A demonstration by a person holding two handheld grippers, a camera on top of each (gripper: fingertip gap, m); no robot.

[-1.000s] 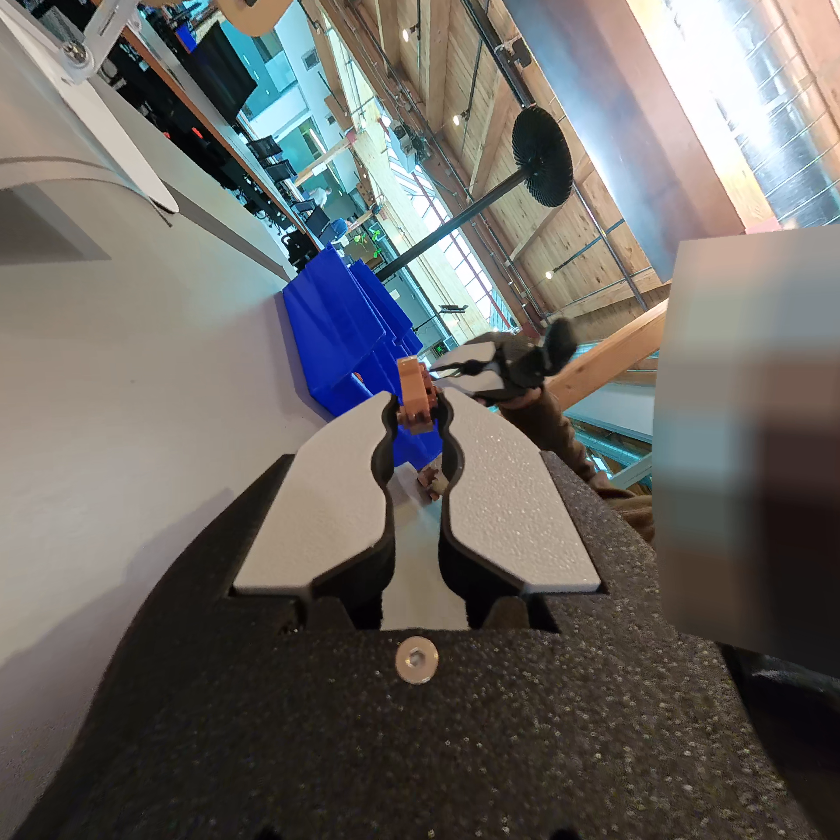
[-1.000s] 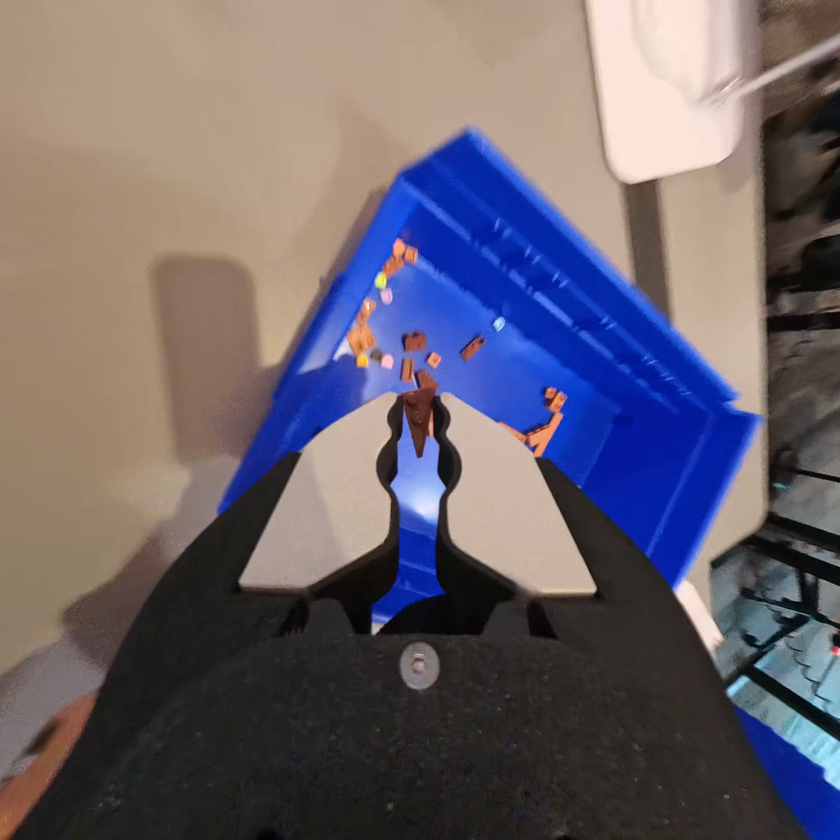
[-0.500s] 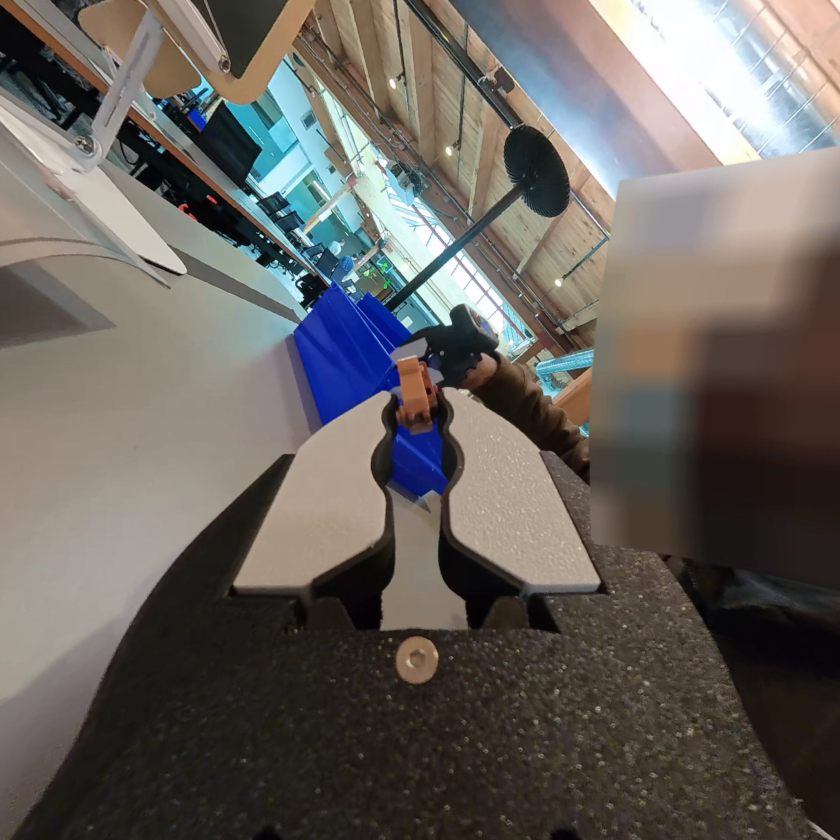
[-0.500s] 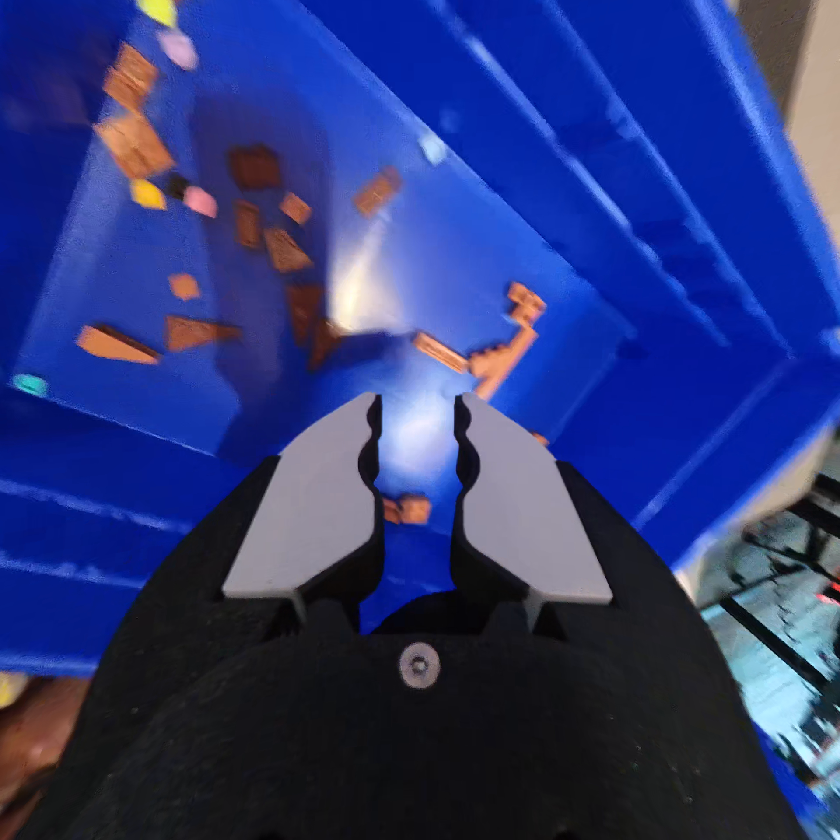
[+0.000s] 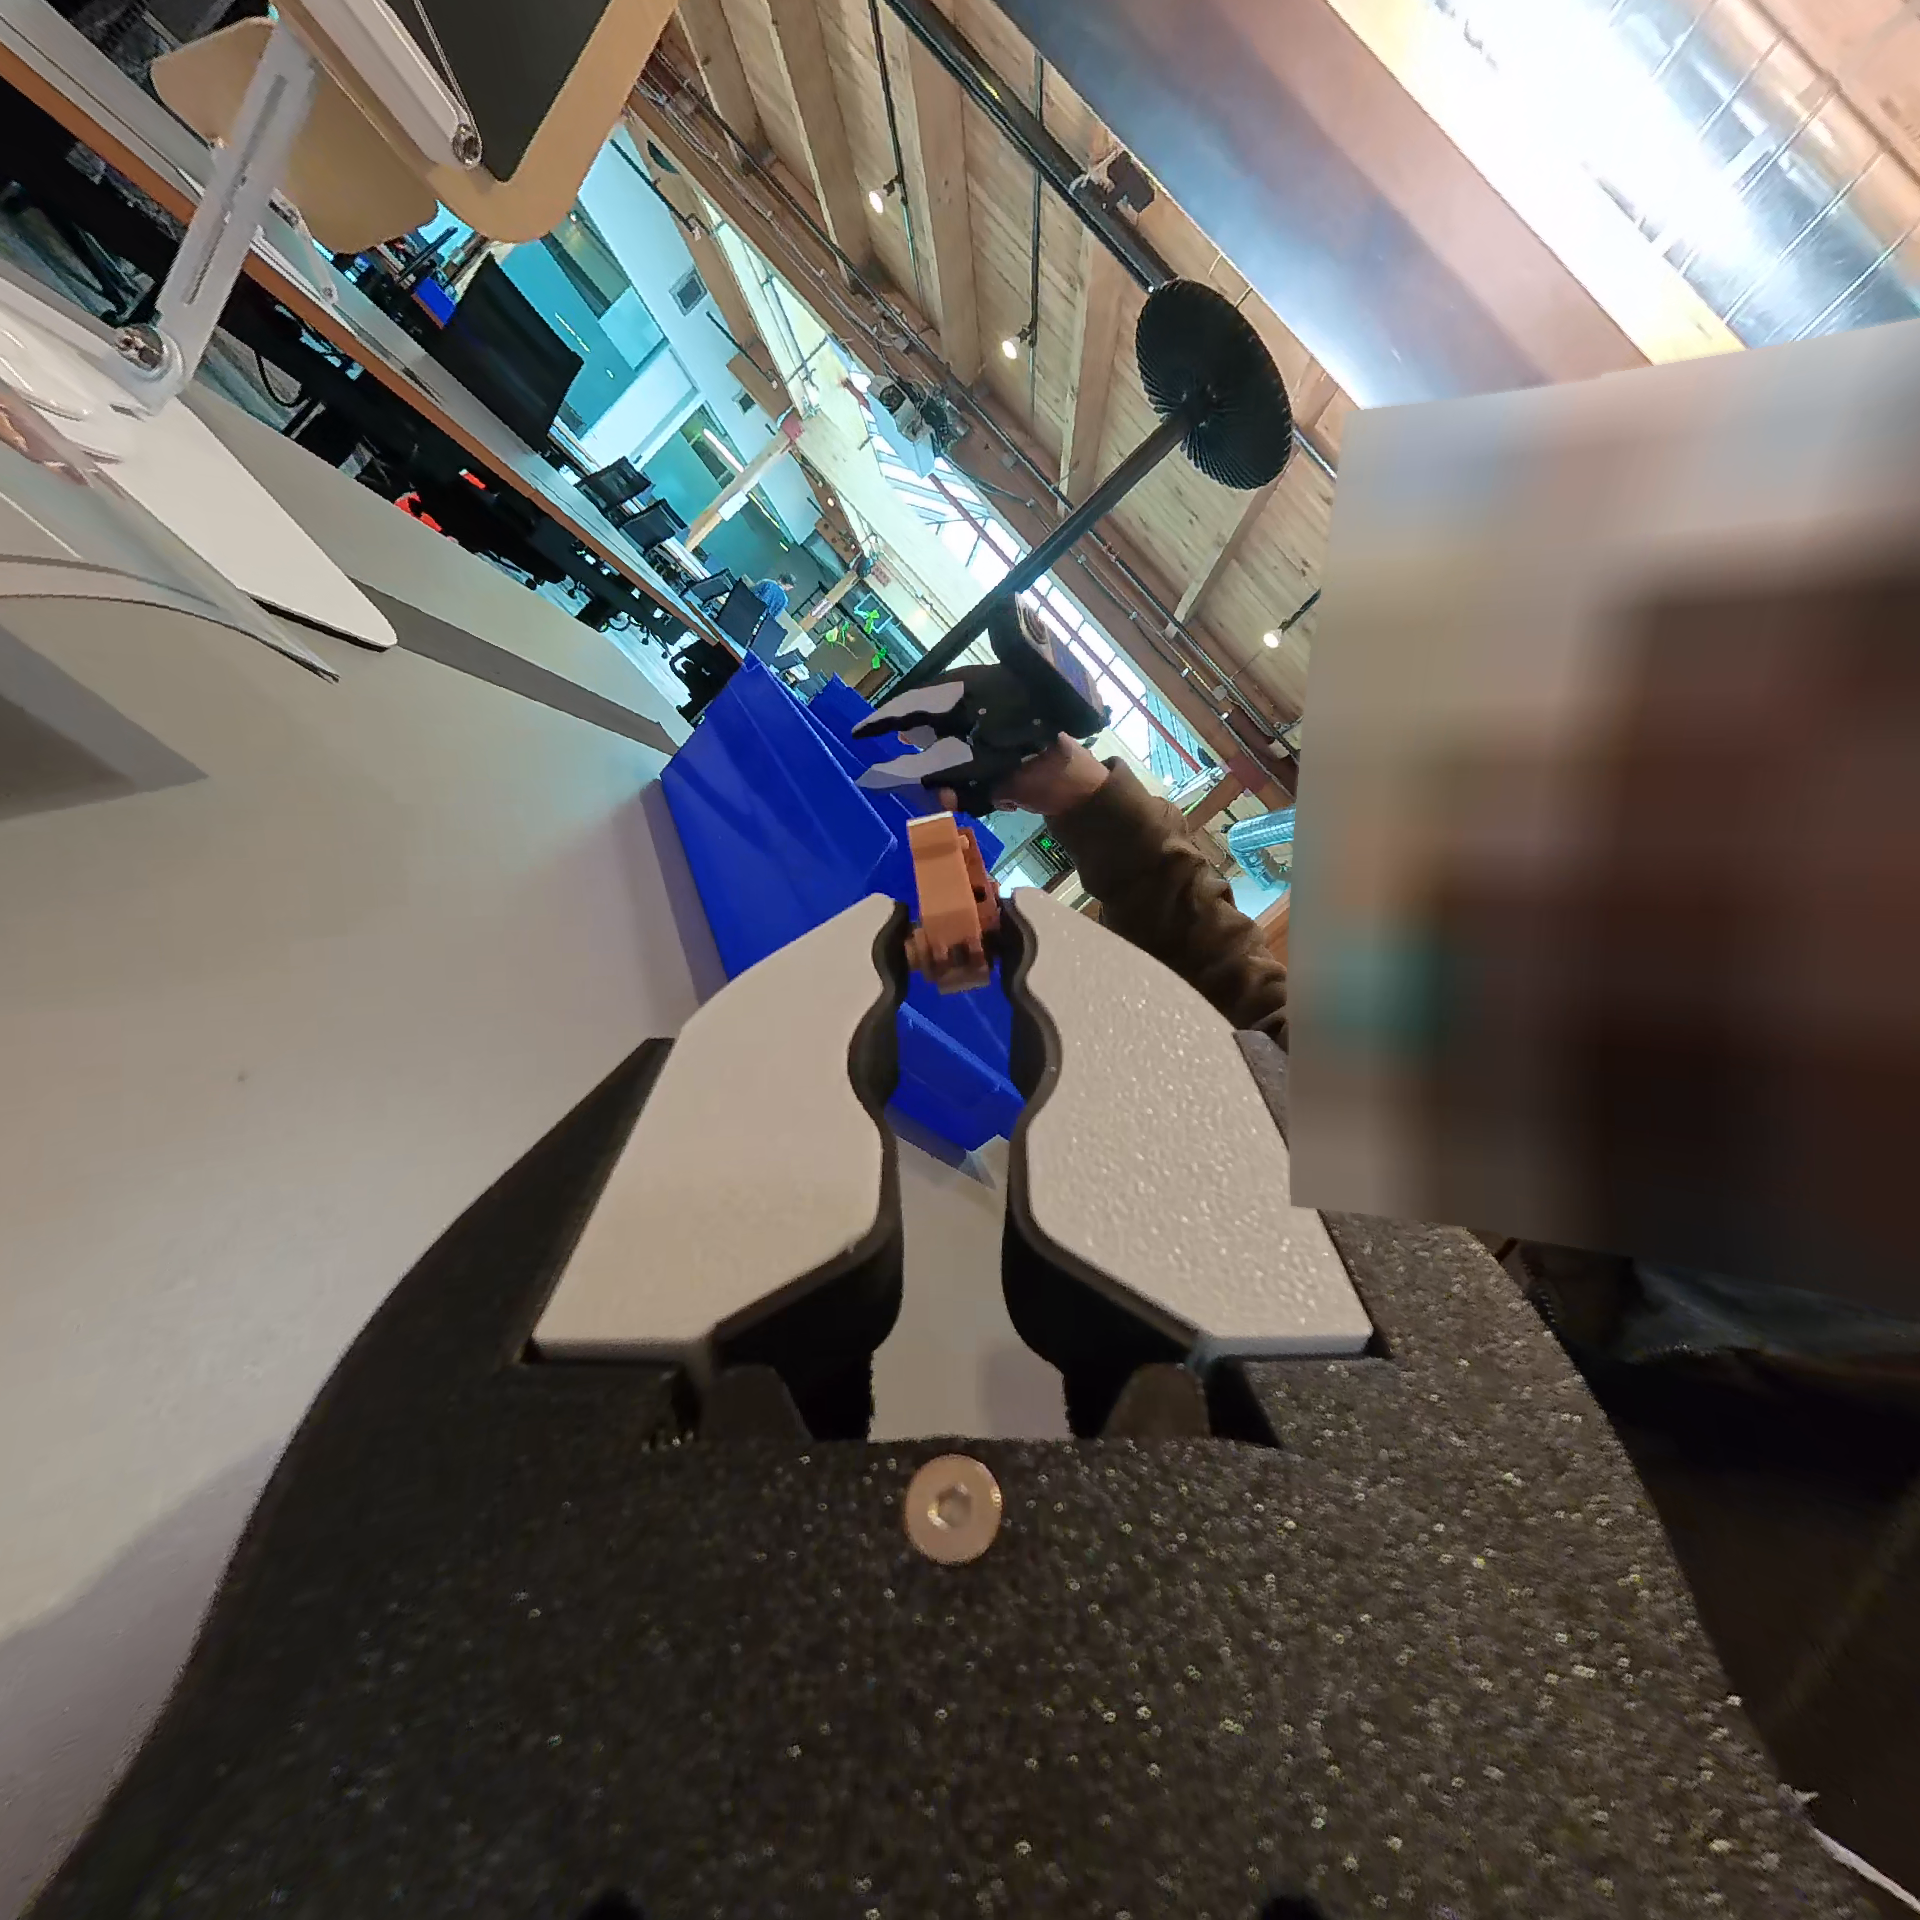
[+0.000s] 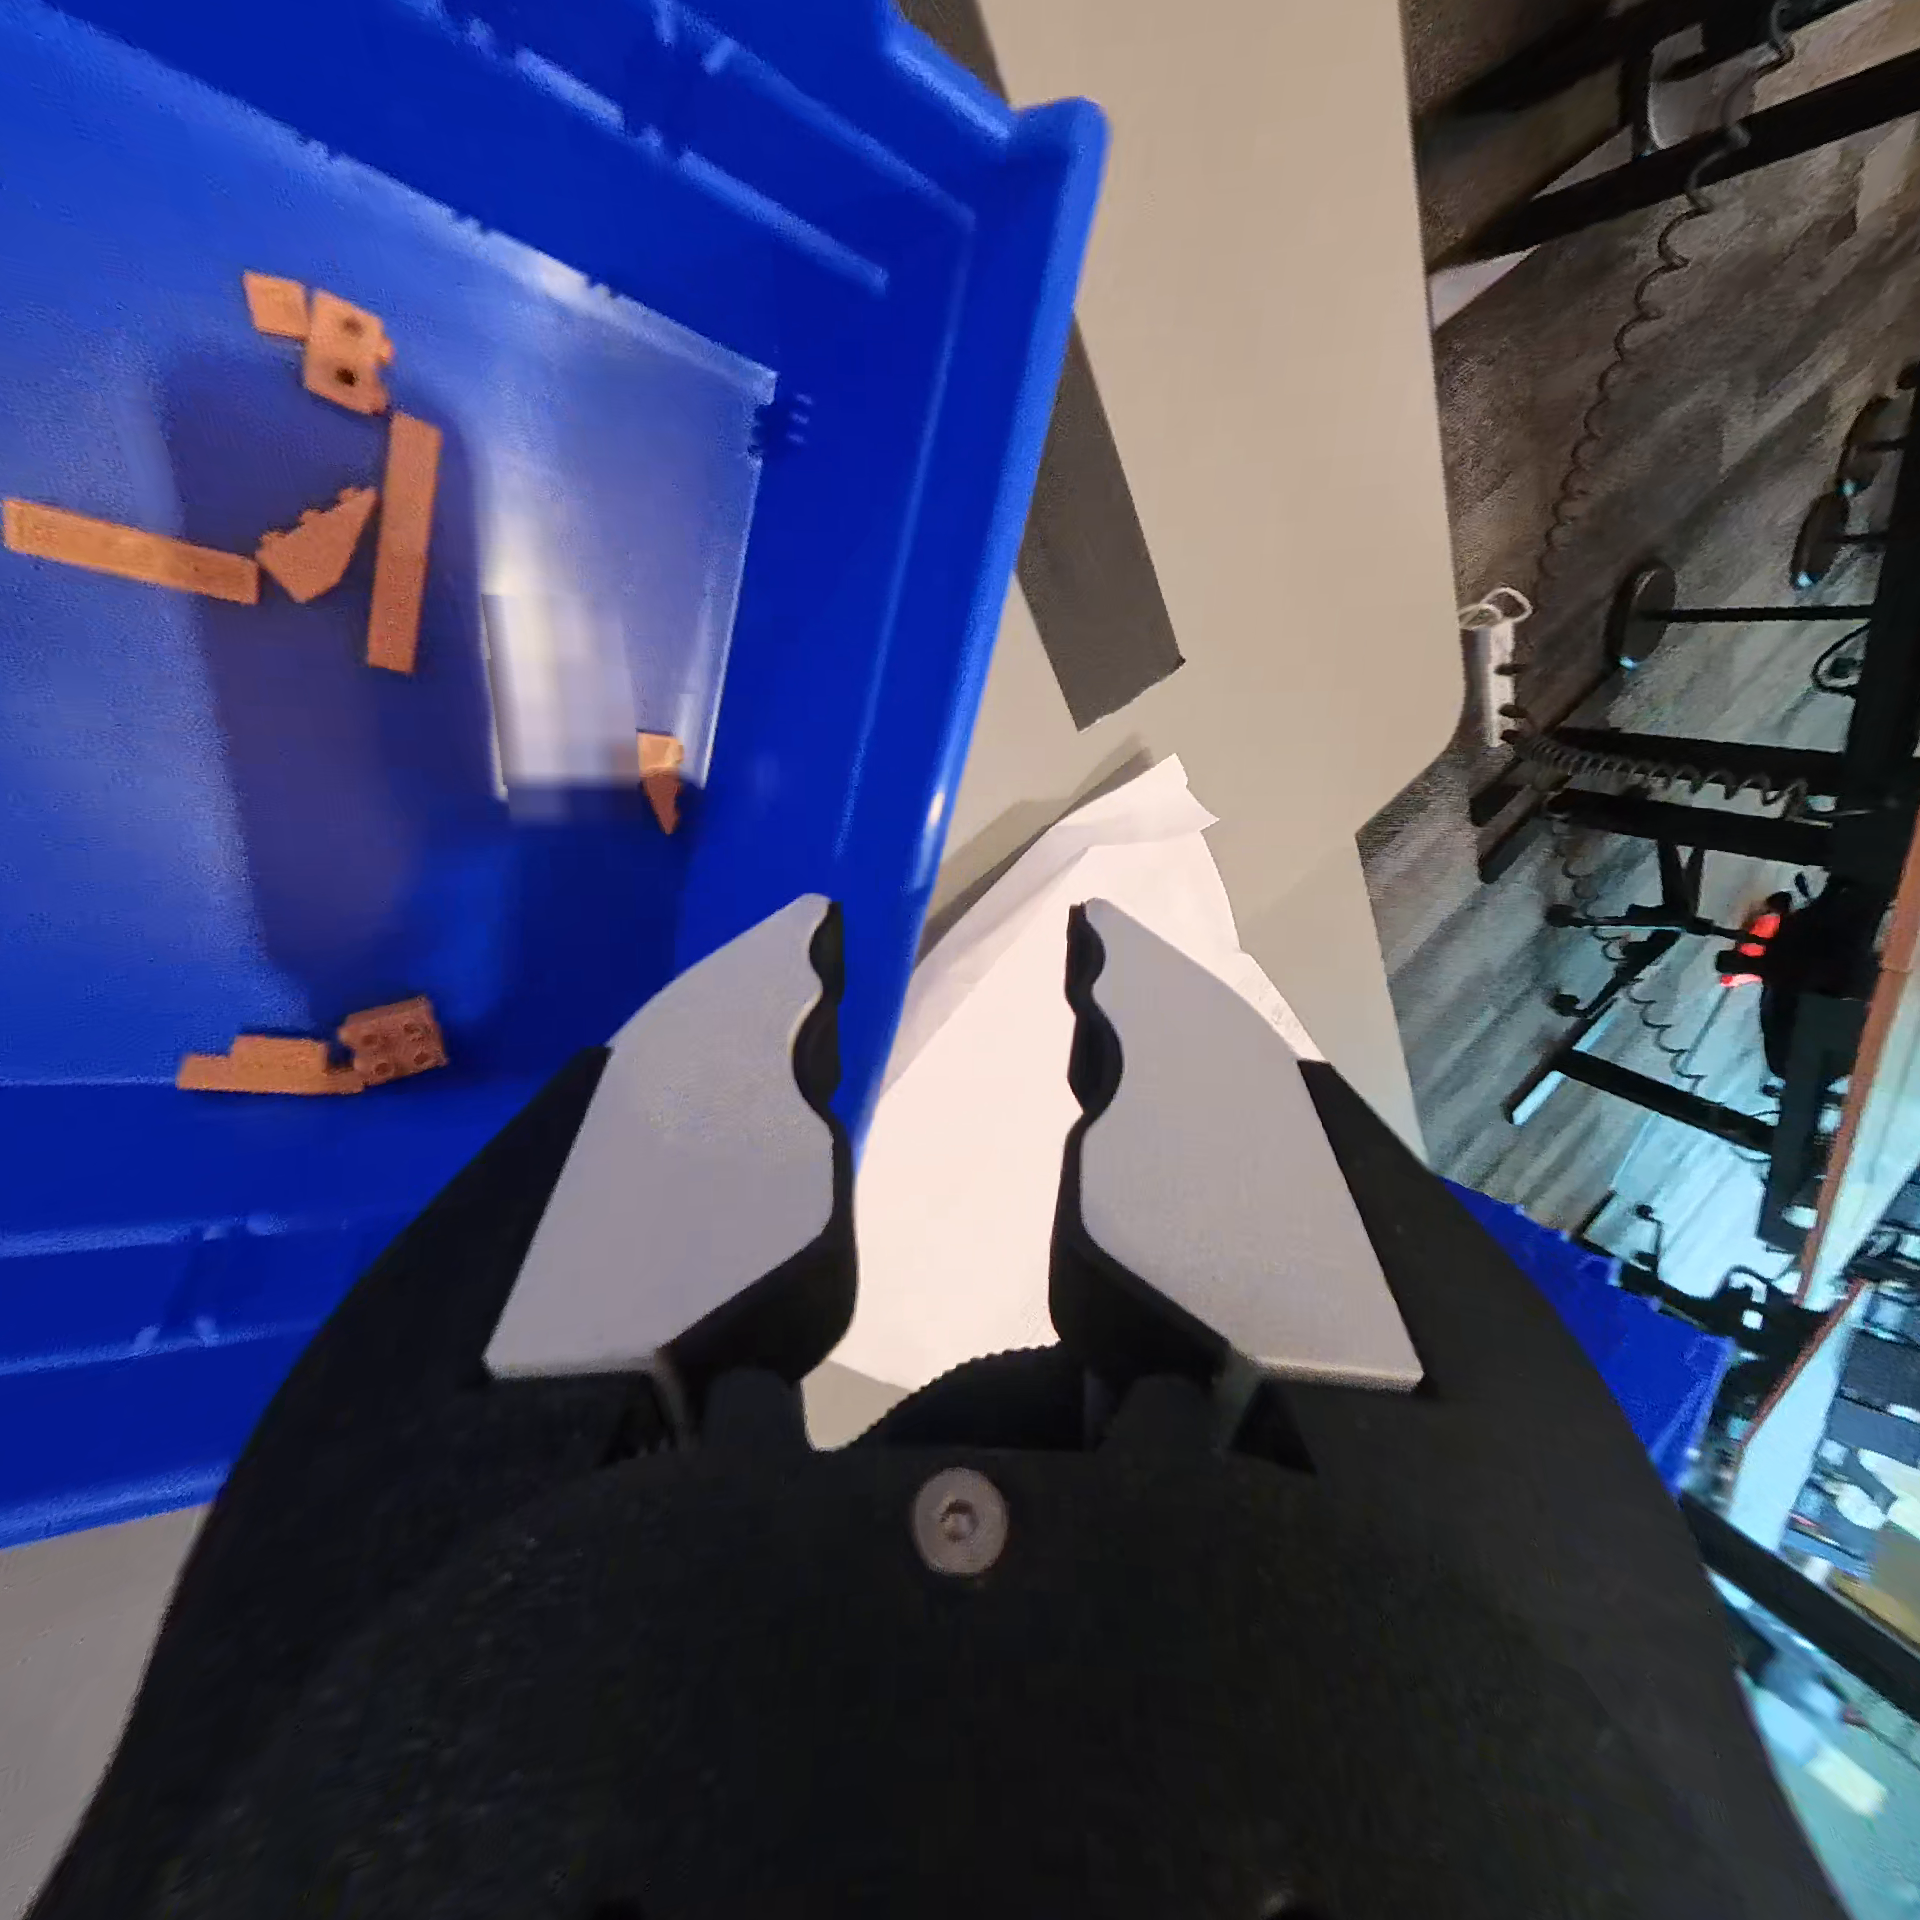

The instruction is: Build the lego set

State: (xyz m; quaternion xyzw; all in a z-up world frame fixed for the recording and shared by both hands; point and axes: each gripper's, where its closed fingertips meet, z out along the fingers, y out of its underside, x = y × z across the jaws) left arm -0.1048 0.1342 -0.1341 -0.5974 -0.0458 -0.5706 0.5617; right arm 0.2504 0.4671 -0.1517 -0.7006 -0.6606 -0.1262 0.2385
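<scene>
Orange-brown plastic fills the tips of the left gripper (image 5: 951, 914): a small lego assembly of tan and darker brown bricks (image 5: 948, 904) is pinched between its grey fingers, which are closed down to a narrow gap, held above the pale grey table (image 5: 312, 987). Beyond it stand the blue plastic bins (image 5: 774, 821), and over them the right gripper (image 5: 906, 743) hangs in a person's hand, jaws parted and holding nothing. From the right wrist view, that gripper (image 6: 951, 920) spreads wide above the blue bin's rim (image 6: 1023, 312) and a white sheet of paper (image 6: 987, 1091) lying just beside it. Loose orange-brown lego plates and bricks (image 6: 400, 540) lie scattered on the bin's floor.
</scene>
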